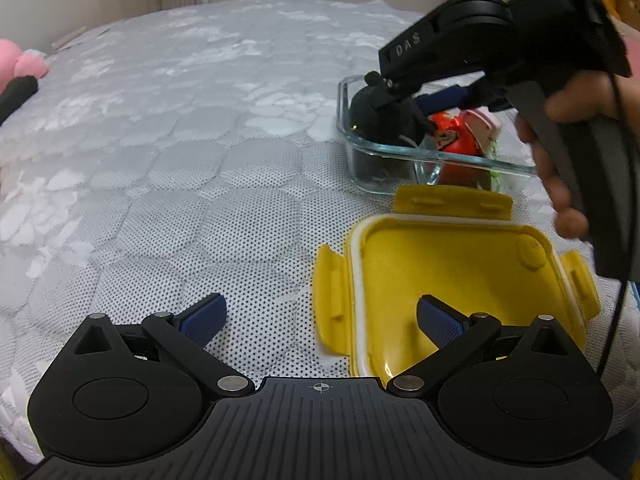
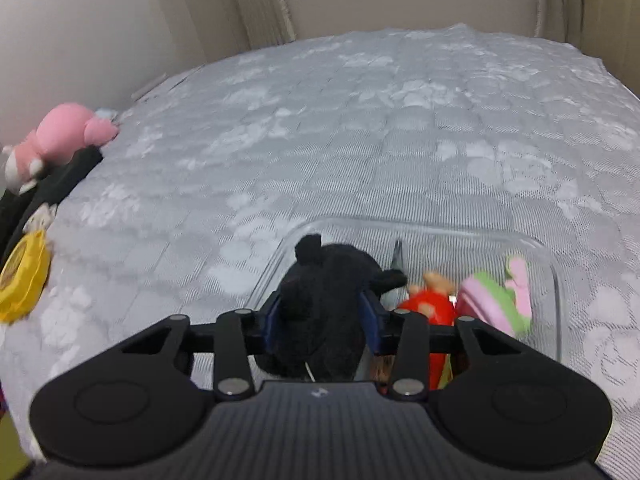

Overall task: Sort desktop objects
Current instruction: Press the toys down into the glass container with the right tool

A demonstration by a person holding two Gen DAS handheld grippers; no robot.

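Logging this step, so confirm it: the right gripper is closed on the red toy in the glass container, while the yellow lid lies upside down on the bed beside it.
Not quite. The right gripper is closed on the black plush toy, not the red toy, which sits untouched next to it; the right wrist view shows this. The rest holds: both toys are in the glass container, and the yellow lid lies upside down beside it.

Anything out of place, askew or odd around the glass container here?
Mostly tidy. The yellow lid lies upside down on the bedcover beside the glass container, latches splayed. The right gripper is closed on the black plush toy in the container. A pink plush sits apart at the bed's far edge.
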